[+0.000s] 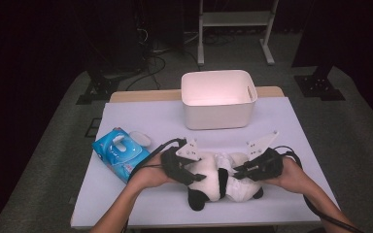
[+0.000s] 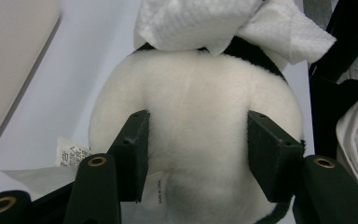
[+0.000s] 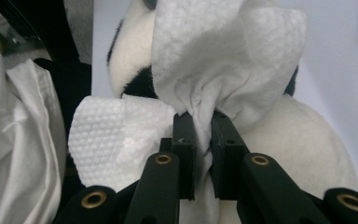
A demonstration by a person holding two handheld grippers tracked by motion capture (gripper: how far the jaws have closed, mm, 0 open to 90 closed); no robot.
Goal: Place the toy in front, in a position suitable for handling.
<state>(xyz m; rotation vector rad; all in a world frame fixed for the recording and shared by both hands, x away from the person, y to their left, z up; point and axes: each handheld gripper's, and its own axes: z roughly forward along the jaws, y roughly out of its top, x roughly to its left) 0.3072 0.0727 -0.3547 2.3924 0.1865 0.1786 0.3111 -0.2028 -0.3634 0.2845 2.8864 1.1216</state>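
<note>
High view: my left claw [image 1: 194, 175] clamps the panda [image 1: 218, 182], lying left-right; right claw [image 1: 240, 171] pinches the wipe [image 3: 223, 60] just above it.

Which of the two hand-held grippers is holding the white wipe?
The right hand-held gripper: its jaws pinch the wipe, while the left one clamps the panda toy.

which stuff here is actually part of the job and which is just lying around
In use:
- panda plush, clamped by the left hand-held gripper
- white wipe, pinched in the right hand-held gripper

Lying about:
- white bin
- blue wipes pack
</note>
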